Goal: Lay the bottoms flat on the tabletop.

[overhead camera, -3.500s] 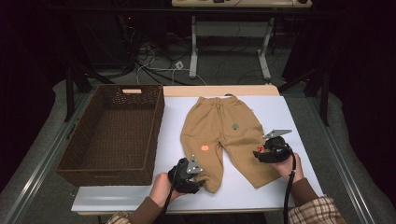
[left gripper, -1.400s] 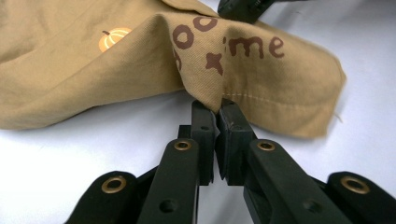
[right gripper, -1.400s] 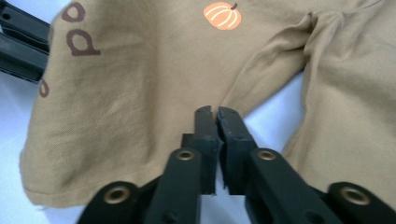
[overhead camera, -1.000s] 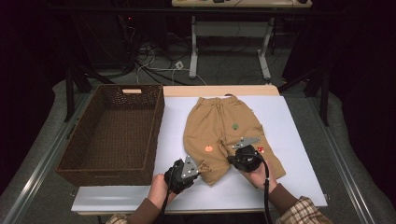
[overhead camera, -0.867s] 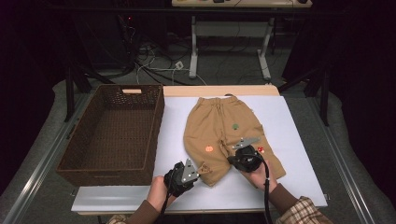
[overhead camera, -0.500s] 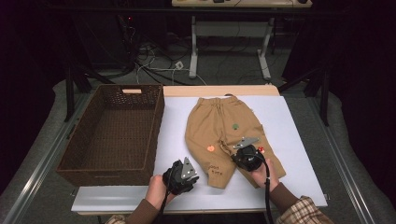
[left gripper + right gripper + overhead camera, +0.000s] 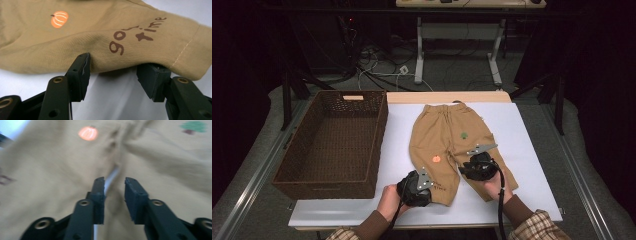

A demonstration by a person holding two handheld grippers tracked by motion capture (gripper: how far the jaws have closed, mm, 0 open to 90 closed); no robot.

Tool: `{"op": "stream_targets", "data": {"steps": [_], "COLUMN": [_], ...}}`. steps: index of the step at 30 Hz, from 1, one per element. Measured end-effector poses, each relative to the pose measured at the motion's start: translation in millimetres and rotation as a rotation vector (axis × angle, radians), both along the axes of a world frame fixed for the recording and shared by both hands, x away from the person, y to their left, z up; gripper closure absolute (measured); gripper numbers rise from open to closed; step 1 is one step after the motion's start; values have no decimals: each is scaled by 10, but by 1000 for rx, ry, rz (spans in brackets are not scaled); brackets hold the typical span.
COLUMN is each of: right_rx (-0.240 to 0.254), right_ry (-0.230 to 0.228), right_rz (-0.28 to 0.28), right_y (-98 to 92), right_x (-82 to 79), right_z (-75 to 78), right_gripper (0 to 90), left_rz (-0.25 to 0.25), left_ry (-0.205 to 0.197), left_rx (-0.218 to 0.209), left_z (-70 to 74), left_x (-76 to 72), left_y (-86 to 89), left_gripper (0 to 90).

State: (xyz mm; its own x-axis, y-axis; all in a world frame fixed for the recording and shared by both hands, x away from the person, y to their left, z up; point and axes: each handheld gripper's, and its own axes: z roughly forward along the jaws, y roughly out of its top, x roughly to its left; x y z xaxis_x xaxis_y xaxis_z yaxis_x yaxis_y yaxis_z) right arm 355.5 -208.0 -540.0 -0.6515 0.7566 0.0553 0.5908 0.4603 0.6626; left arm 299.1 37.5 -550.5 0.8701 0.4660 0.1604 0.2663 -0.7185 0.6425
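Tan trousers (image 7: 447,132) with an orange pumpkin print (image 7: 59,19) lie flat on the white table (image 7: 522,150), waist away from me. My left gripper (image 7: 428,186) is at the left leg's hem, near the brown lettering (image 7: 136,35). Its jaws (image 7: 113,67) have just been opening; the cloth edge lies at their tips and is not pinched. My right gripper (image 7: 466,169) rests over the right leg's inner edge. Its jaws (image 7: 114,185) have just been opening too, standing a little apart over cloth and a white strip of table.
A dark brown wicker basket (image 7: 379,132) stands empty on the left, its right wall along the table's left edge. White table shows to the right of the trousers and along the near edge. Cables and table legs lie on the floor beyond.
My right gripper has shifted left from the outer side of the right leg to its inner edge. The left gripper has stayed by the left leg's hem, edging slightly.
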Motion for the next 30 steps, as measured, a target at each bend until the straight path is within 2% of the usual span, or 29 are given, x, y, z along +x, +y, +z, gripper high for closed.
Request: {"op": "stream_targets", "data": {"steps": [4,5,6,7,8,9,10,12,14,17,20,23,27,28,30], "right_rx": [-2,-12,-41,-41,-77,-77,-86,-75,-75,-73,-74,-86,-102,-112,-113], "right_ry": [15,15,-2,-2,-27,-27,-35,-27,-28,-41,-51,-71,-78,-83,-86], "right_rz": [32,38,44,44,42,42,39,40,41,40,37,26,5,7,10], "right_y": [108,142,190,190,205,205,189,181,180,168,145,113,74,76,81], "right_x": [-6,-8,-6,-6,-2,-2,8,13,13,3,-4,-7,1,-1,-2], "right_z": [-38,-47,-72,-72,-100,-100,-102,-107,-109,-90,-62,-34,-25,-22,-24], "right_gripper": [586,589,664,664,784,784,864,881,890,895,895,895,895,895,895], "left_rz": [-13,-17,-18,-18,-21,-21,-21,-24,-28,-33,-45,-57,-65,-81,-91], "left_ry": [-5,-6,-18,-18,-16,-18,-21,-22,-18,-22,-38,-73,-108,-125,-129], "left_rx": [5,9,7,7,2,-5,-11,-19,-30,-21,-26,-24,-1,17,23], "left_z": [-12,-11,-17,-17,-23,-29,-35,-48,-60,-58,-7,79,146,179,198], "left_x": [8,14,23,23,31,39,46,64,80,83,65,4,-108,-152,-165], "left_y": [-29,-34,-42,-42,-43,-46,-48,-54,-60,-50,6,65,102,125,143], "left_gripper": [439,439,458,484,514,551,610,640,728,873,885,888,889,887,885]}}
